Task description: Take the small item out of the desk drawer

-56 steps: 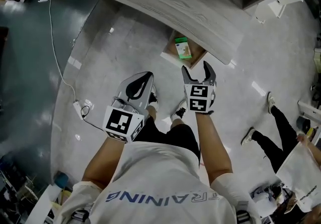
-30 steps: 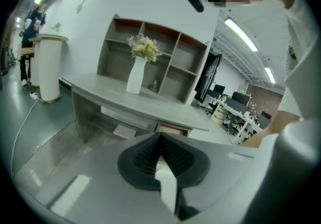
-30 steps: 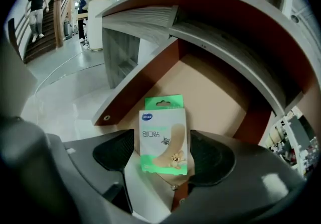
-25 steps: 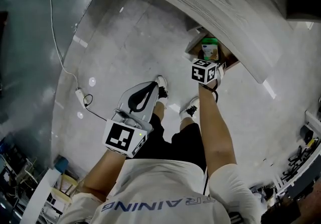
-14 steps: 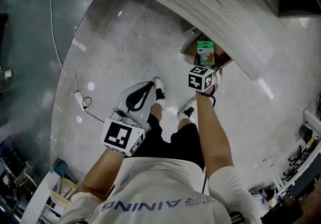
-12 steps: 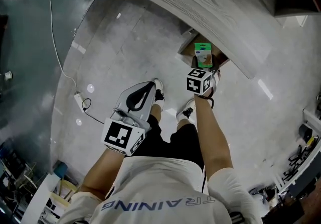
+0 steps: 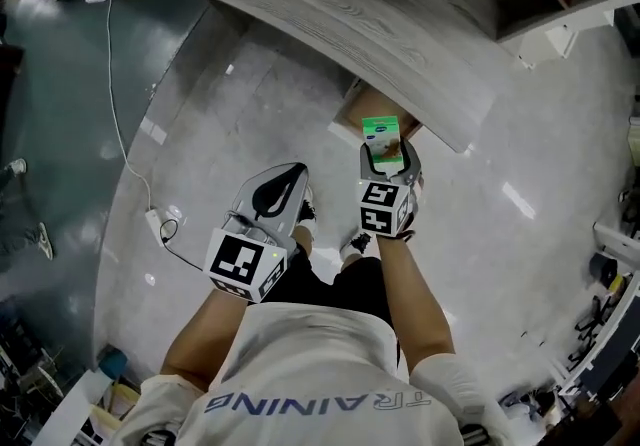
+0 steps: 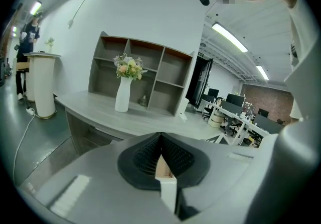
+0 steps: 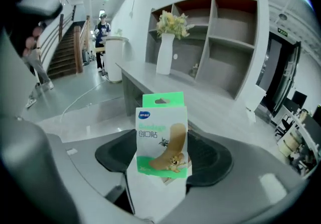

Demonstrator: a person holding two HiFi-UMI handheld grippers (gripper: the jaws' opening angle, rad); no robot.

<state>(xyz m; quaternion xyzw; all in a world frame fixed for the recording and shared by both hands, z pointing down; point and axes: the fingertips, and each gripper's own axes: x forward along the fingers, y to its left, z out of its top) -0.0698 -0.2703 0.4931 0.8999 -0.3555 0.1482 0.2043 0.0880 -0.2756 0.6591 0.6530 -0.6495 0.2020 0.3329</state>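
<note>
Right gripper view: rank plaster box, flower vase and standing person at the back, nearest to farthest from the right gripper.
1. plaster box, clamped between the jaws of the right gripper.
2. flower vase, on the desk ahead, centre.
3. standing person, far back on the left, beyond the desk's end.

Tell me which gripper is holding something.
The right gripper: its jaws have just closed on a green-and-white box. The left gripper is shut with nothing between its jaws.
</note>
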